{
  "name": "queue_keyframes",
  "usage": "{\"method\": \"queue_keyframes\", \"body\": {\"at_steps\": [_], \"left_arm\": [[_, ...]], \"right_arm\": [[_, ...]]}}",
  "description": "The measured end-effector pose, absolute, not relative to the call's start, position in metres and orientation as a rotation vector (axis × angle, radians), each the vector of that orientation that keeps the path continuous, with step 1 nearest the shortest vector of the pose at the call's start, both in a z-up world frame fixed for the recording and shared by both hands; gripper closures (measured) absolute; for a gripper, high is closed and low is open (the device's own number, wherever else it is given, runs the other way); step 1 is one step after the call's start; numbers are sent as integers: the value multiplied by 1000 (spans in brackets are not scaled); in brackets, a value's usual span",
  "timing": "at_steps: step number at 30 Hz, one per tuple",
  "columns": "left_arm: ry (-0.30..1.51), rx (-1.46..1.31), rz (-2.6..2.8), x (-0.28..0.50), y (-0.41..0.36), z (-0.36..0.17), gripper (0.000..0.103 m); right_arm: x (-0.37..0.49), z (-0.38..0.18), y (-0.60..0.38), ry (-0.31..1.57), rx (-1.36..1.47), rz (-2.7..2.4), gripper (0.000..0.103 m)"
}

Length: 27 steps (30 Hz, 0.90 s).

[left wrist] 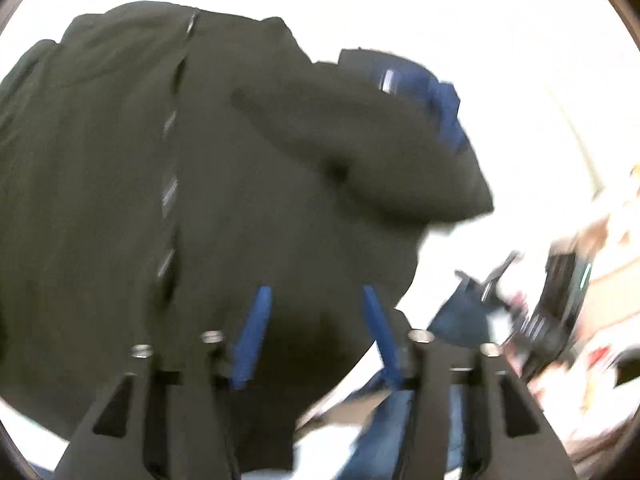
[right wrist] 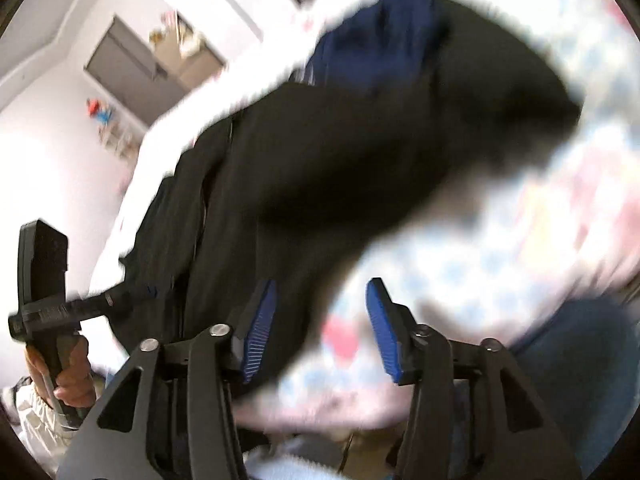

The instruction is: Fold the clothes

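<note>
A black zip-up jacket (left wrist: 240, 200) lies spread on a pale bed, its zipper (left wrist: 170, 192) running down the left part. One sleeve (left wrist: 360, 152) is folded across the body, and blue lining (left wrist: 446, 112) shows at the collar end. My left gripper (left wrist: 318, 296) hovers open over the jacket's near hem, nothing between its blue pads (left wrist: 252, 336). In the right wrist view the jacket (right wrist: 320, 160) fills the middle. My right gripper (right wrist: 320, 286) is open at its edge, one pad over black cloth, the other over bedding.
Floral bedding (right wrist: 480, 248) lies under and to the right of the jacket. A hand (right wrist: 70, 380) holds the left gripper (right wrist: 140, 293) at the bed's left side. The right gripper (left wrist: 488, 276) shows blurred at the right, with blue denim (left wrist: 460, 320) beside it. White walls and a cupboard (right wrist: 140, 68) stand behind.
</note>
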<state>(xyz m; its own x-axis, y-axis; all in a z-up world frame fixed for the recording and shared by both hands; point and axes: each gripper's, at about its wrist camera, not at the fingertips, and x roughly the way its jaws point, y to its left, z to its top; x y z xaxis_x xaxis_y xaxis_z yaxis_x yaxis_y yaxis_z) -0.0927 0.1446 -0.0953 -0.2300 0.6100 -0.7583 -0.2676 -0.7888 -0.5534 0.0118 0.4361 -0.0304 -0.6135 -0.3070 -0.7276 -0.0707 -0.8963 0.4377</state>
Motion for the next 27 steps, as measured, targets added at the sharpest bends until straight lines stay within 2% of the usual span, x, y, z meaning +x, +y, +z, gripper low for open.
{"method": "queue_keyframes", "body": {"at_steps": [3, 6, 9, 12, 16, 19, 20, 22, 23, 25, 27], "left_arm": [[-501, -1489, 2028, -125, 193, -115, 43], [-468, -1452, 2042, -126, 193, -92, 44], [-435, -1413, 2044, -126, 193, -77, 44], [-510, -1368, 2020, -146, 189, -68, 45], [-606, -1328, 1999, -166, 186, -53, 45], [-649, -1344, 1966, -177, 186, -54, 44], [-668, -1350, 1953, -180, 188, -56, 43], [-707, -1358, 1928, -187, 193, -61, 34], [-730, -1351, 1912, -189, 197, -65, 30], [-699, -1361, 1913, -189, 202, -70, 21], [-664, -1373, 1915, -188, 207, -76, 21]], "right_arm": [[1, -20, 455, -655, 1305, -2724, 46], [1, -1, 494, -672, 1247, -2805, 40], [-16, 20, 505, -650, 1150, -2798, 39], [-50, 30, 496, -604, 1140, -2718, 39], [-94, 17, 467, -595, 1271, -2550, 51], [-101, 2, 448, -622, 1248, -2481, 52], [-97, 1, 443, -621, 1222, -2458, 57], [-89, -2, 428, -593, 1167, -2416, 68], [-85, -4, 418, -577, 1146, -2389, 69], [-81, -14, 398, -568, 1130, -2336, 70], [-74, -25, 380, -566, 1139, -2284, 69]]}}
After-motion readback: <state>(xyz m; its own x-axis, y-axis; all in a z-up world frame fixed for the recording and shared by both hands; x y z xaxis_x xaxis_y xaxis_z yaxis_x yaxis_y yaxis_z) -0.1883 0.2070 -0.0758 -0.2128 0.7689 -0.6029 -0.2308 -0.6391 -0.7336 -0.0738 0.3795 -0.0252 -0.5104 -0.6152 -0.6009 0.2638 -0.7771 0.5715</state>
